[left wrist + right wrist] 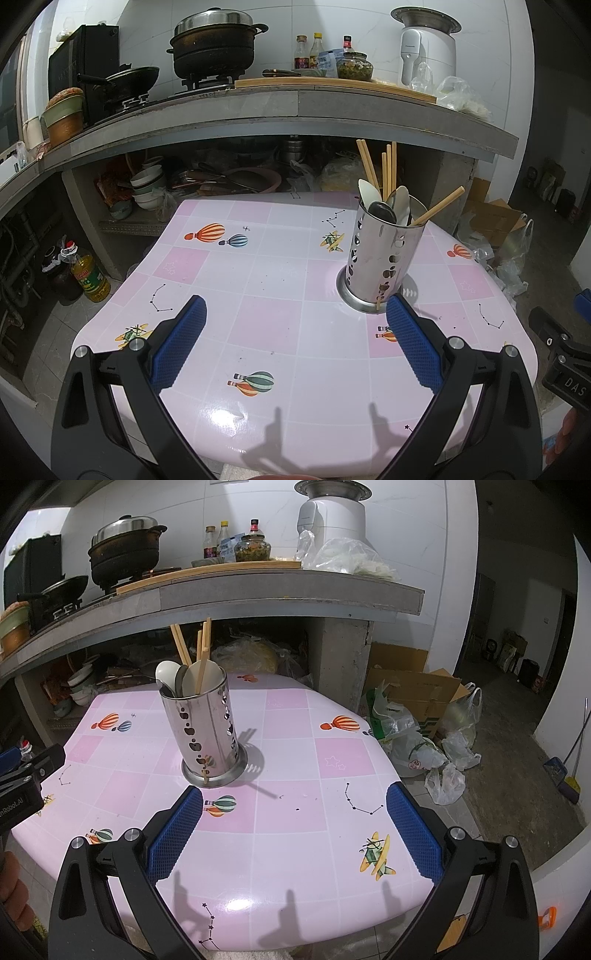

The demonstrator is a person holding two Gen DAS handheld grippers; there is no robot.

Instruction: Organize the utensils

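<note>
Task judged essentially done: wooden chopsticks (386, 168) and pale spoons (173, 677) are seen standing in the perforated stainless-steel utensil holder (380, 254), upright toward the far side of the pink tiled-pattern worktop (295, 760). No loose utensils are seen on it. Left tool (295, 341) and right tool (293, 830) are both spread wide, nothing held.

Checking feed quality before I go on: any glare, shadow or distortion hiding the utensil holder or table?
Left wrist view: glare patch on the table near edge, gripper shadows beside it; utensil holder sharp. Right wrist view: similar glare, holder casts a shadow rightward; fisheye bends the counter in both.
</note>
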